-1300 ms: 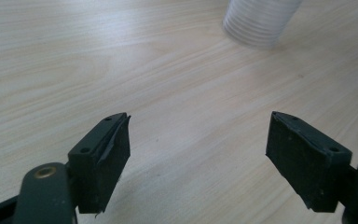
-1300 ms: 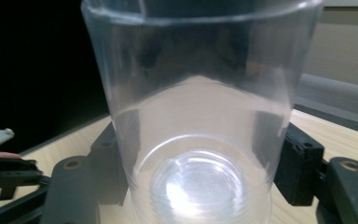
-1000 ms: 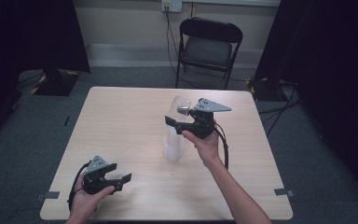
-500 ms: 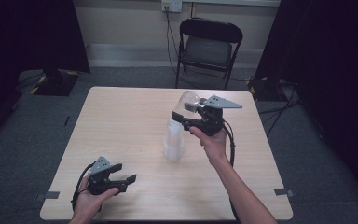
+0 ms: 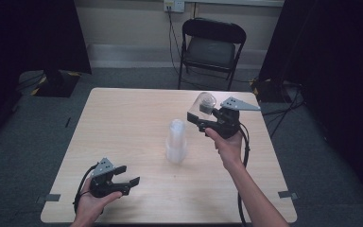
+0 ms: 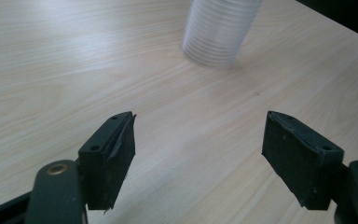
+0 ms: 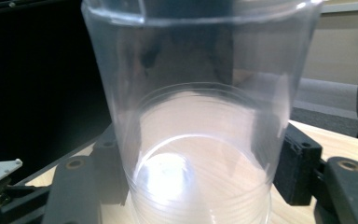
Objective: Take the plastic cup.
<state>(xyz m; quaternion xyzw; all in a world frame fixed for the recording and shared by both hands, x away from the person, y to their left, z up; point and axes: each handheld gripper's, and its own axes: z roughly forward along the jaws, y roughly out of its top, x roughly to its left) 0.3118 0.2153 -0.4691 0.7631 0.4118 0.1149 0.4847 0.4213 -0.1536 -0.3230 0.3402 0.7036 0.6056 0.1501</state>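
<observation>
The wooden table (image 5: 123, 123) takes up the middle of the high view, with a black folding chair (image 5: 211, 47) beyond its far edge; nothing on the tabletop crowds the work, which leaves both hands free room. Near the table's centre stands a stack of clear plastic cups (image 5: 175, 142), upright and apart from both tools; it probably sits there so either hand can reach it. The right gripper (image 5: 199, 119) is raised over the right part of the table, above and to the right of the stack; its jaws are clamped on a single clear cup (image 5: 204, 103), one pad on each side of the wall (the right gripper view shows this plainly), and the cup is carried tilted. Judging by this, the cup was lifted off the stack and will be set down elsewhere. The left gripper (image 5: 128, 182) rests low near the table's front left, its jaws spread wide with nothing between them; it seems to be waiting, aimed toward the stack's base.
</observation>
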